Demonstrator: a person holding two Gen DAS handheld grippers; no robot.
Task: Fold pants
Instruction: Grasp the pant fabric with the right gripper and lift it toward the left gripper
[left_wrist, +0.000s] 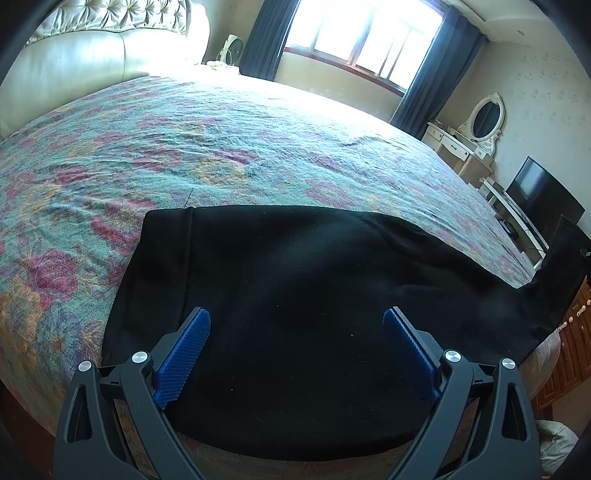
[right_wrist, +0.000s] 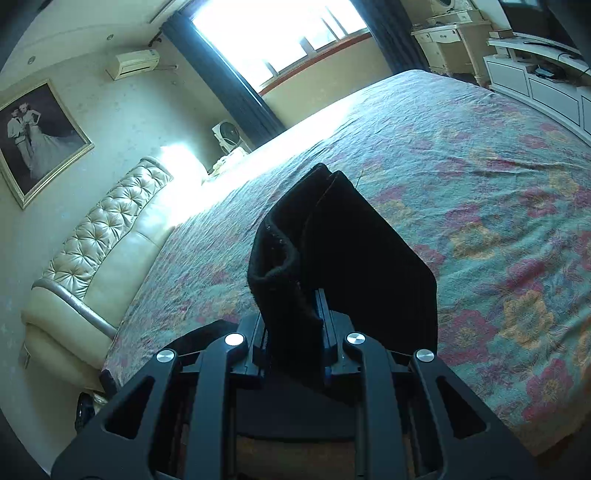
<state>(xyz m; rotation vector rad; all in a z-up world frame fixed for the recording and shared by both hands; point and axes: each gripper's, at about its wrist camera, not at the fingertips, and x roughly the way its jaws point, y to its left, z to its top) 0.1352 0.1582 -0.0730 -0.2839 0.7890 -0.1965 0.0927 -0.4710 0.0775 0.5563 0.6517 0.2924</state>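
Note:
Black pants (left_wrist: 295, 295) lie flat across the near edge of a floral bedspread (left_wrist: 184, 147), waistband end at the left, legs running to the right. My left gripper (left_wrist: 296, 321) is open above the pants, its blue pads (left_wrist: 184, 350) spread wide with nothing between them. The leg end rises off the bed at the far right (left_wrist: 565, 266). In the right wrist view my right gripper (right_wrist: 293, 314) is shut on the bunched leg end of the pants (right_wrist: 332, 251), held up above the bedspread (right_wrist: 480, 184).
A cream tufted headboard (left_wrist: 92, 55) stands at the bed's head. A window with dark curtains (left_wrist: 362, 37) is behind. A dressing table with mirror (left_wrist: 476, 125) and a TV (left_wrist: 543, 195) stand past the bed's far side. A wooden cabinet (left_wrist: 569, 350) is at the right.

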